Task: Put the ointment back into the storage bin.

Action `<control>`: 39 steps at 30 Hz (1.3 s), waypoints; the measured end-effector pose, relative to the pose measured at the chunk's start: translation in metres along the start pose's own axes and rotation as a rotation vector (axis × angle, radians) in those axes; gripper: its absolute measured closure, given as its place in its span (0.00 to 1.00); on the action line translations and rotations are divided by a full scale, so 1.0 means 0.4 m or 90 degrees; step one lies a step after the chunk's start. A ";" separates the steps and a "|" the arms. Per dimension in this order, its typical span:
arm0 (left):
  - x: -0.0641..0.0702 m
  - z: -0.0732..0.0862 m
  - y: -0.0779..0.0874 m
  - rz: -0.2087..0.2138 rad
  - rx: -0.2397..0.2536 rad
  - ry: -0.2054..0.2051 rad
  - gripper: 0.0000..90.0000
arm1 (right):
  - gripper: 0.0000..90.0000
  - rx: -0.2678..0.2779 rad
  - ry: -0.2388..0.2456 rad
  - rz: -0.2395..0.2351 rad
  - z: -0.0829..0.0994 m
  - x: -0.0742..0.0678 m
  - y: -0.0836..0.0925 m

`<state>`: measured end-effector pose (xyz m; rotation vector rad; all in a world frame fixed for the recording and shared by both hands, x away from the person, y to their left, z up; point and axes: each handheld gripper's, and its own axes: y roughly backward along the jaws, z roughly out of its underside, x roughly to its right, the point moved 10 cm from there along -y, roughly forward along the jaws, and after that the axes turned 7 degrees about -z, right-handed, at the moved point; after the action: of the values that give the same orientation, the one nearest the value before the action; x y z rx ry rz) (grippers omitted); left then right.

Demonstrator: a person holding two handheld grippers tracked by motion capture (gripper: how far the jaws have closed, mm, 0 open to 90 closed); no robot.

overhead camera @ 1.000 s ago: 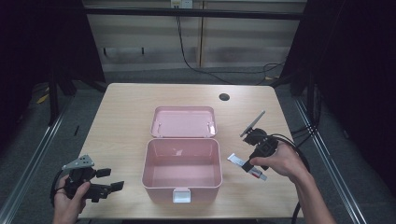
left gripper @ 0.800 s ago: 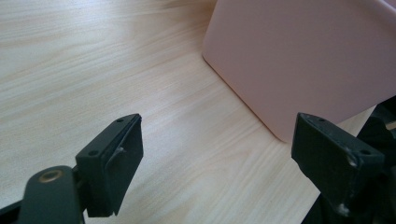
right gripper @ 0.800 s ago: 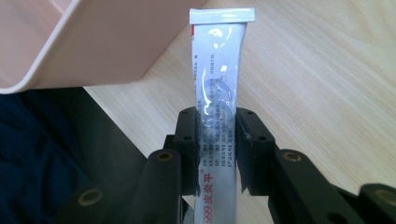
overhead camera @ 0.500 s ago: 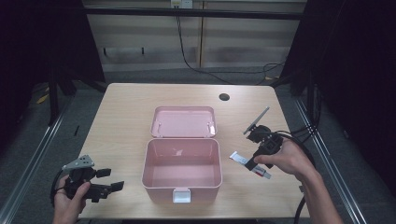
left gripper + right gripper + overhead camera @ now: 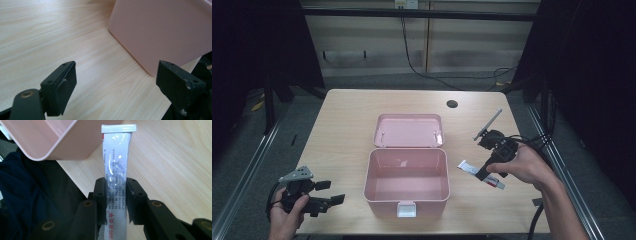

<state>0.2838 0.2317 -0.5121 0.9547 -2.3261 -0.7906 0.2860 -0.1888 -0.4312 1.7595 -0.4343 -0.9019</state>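
A pink box [image 5: 407,200] stands open at the table's middle, its lid [image 5: 408,131] laid flat behind it. My right gripper [image 5: 482,175] is shut on a white tube [image 5: 468,167] with red print, just right of the box and lifted a little off the wood. In the right gripper view both pads clamp the tube [image 5: 115,167] across its middle, its crimped end pointing away toward the box's wall [image 5: 47,142]. My left gripper [image 5: 331,192] rests at the front left, open and empty. Its jaws frame bare wood and the box's corner [image 5: 160,32].
The light wooden table [image 5: 342,125] has a round black cable hole [image 5: 452,104] at the back right. The box's white latch [image 5: 406,209] faces the front edge. Cables trail off the right side. Dark floor and metal rails flank the table.
My right gripper has risen a little with the tube in it. The left gripper has stayed put.
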 end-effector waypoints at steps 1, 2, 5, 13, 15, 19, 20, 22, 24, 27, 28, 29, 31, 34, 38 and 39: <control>0.000 0.000 0.000 0.000 0.001 0.001 0.19 | 0.80 0.006 -0.002 -0.002 -0.002 -0.001 0.003; 0.001 0.000 0.000 0.000 0.001 0.002 0.19 | 0.80 0.009 -0.001 -0.005 -0.004 -0.002 0.008; 0.000 0.000 0.000 0.000 0.000 0.000 0.19 | 0.80 0.017 0.004 -0.007 -0.007 -0.010 0.019; 0.000 0.000 -0.001 -0.001 0.001 0.003 0.19 | 0.80 0.031 0.037 -0.014 -0.027 -0.038 0.043; 0.000 0.000 -0.002 -0.001 0.000 0.001 0.19 | 0.80 0.036 0.048 -0.012 -0.036 -0.046 0.049; 0.000 0.001 -0.002 -0.002 -0.001 0.001 0.19 | 0.80 0.038 0.066 -0.016 -0.052 -0.066 0.054; 0.001 0.001 -0.002 0.000 -0.001 0.003 0.19 | 0.80 0.037 0.071 -0.018 -0.057 -0.071 0.053; 0.000 0.000 -0.002 -0.002 -0.001 0.000 0.19 | 0.80 0.036 0.078 -0.018 -0.066 -0.080 0.051; 0.000 0.000 -0.001 -0.002 0.000 0.002 0.19 | 0.80 0.035 0.087 -0.024 -0.076 -0.091 0.049; 0.000 0.000 -0.002 -0.001 0.000 0.001 0.19 | 0.80 0.034 0.100 -0.031 -0.092 -0.106 0.038; 0.000 0.000 -0.002 -0.001 0.000 0.002 0.19 | 0.80 0.031 0.107 -0.034 -0.099 -0.113 0.033; 0.000 0.000 -0.001 0.000 0.000 0.001 0.19 | 0.80 0.031 0.113 -0.033 -0.104 -0.115 0.030; 0.001 0.000 0.000 0.001 0.000 0.002 0.19 | 0.80 0.030 0.125 -0.037 -0.118 -0.127 0.022; 0.000 0.000 0.000 0.001 0.000 0.002 0.19 | 0.80 0.027 0.141 -0.043 -0.133 -0.138 0.010; 0.000 0.000 0.000 0.001 0.001 0.001 0.19 | 0.80 0.018 0.154 -0.051 -0.156 -0.153 -0.008; 0.000 0.000 0.000 0.001 0.001 0.001 0.19 | 0.80 0.016 0.155 -0.055 -0.161 -0.158 -0.011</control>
<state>0.2839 0.2317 -0.5120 0.9539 -2.3264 -0.7882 0.2927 -0.1035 -0.4025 1.8954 -0.2136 -0.7318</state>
